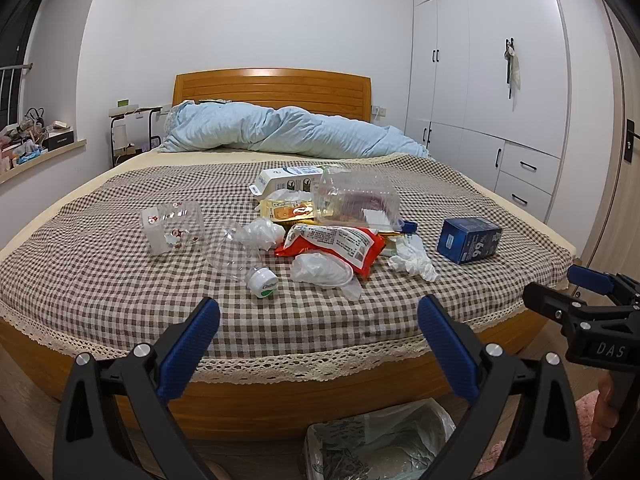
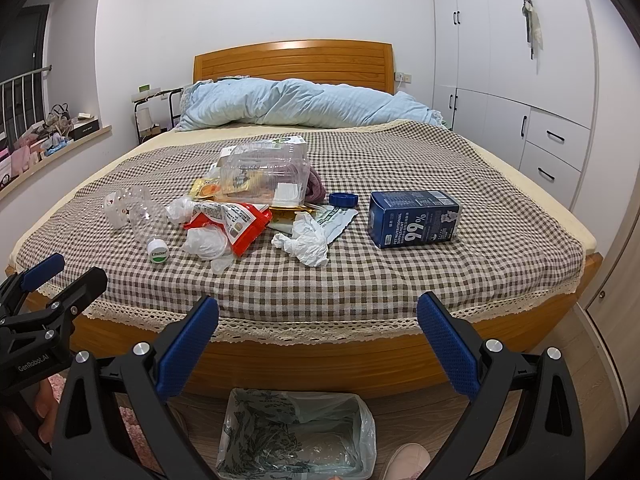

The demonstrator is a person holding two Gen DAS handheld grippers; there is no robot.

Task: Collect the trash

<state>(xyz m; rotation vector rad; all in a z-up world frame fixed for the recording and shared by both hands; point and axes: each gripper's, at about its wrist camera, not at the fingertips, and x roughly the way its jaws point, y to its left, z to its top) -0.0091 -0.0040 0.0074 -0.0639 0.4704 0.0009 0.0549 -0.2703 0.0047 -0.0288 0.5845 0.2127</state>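
Observation:
Trash lies on the checked bedspread (image 1: 120,280): a red snack bag (image 1: 336,246) (image 2: 232,226), a clear plastic bottle with white cap (image 1: 240,256) (image 2: 154,232), crumpled white tissue (image 1: 414,260) (image 2: 306,242), a blue carton (image 1: 468,240) (image 2: 414,218), a clear clamshell box (image 1: 356,198) (image 2: 264,176) and a clear printed cup (image 1: 172,226). A lined trash bin (image 1: 376,440) (image 2: 296,434) stands on the floor at the bed's foot. My left gripper (image 1: 318,320) and right gripper (image 2: 318,320) are open and empty, held before the bed's foot edge above the bin.
A light blue duvet (image 1: 288,132) lies by the wooden headboard (image 1: 272,86). White wardrobes (image 1: 500,80) line the right wall. A cluttered windowsill (image 1: 36,144) and a small side table (image 1: 132,128) are at the left. A shoe (image 2: 406,460) is near the bin.

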